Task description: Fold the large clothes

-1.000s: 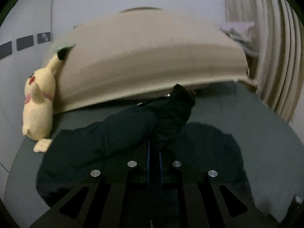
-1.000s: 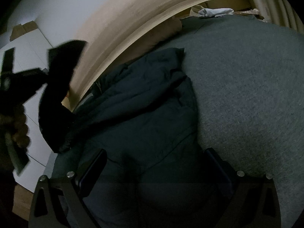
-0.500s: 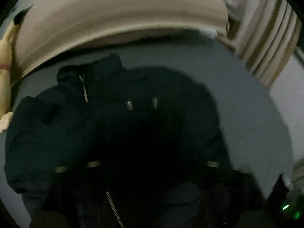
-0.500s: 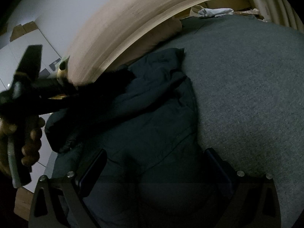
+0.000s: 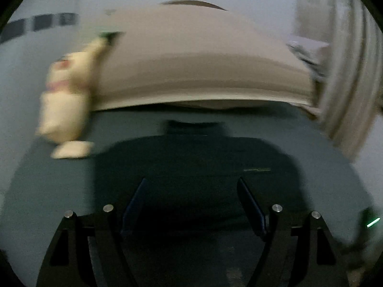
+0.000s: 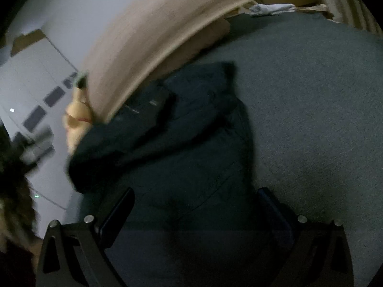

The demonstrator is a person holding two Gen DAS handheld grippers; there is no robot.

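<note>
A large dark jacket (image 5: 196, 165) lies spread on the grey-green bed cover (image 5: 55, 181), collar toward the headboard. My left gripper (image 5: 191, 191) is open and empty, hovering over the jacket's lower part. In the right wrist view the same jacket (image 6: 182, 157) lies with one sleeve folded across its body on the left side. My right gripper (image 6: 194, 203) is open and empty, its fingers wide apart just above the jacket's lower edge. Both views are blurred by motion.
A beige headboard (image 5: 191, 67) runs behind the bed. A yellow plush toy (image 5: 64, 100) leans at its left end, also seen in the right wrist view (image 6: 76, 117). Curtains (image 5: 347, 71) hang at the right. White cloth (image 6: 273, 8) lies by the far corner.
My left gripper held the sleeve, carried it over the jacket, let go, opened and drew back. The sleeve now rests folded across the body. The right gripper stayed open in place.
</note>
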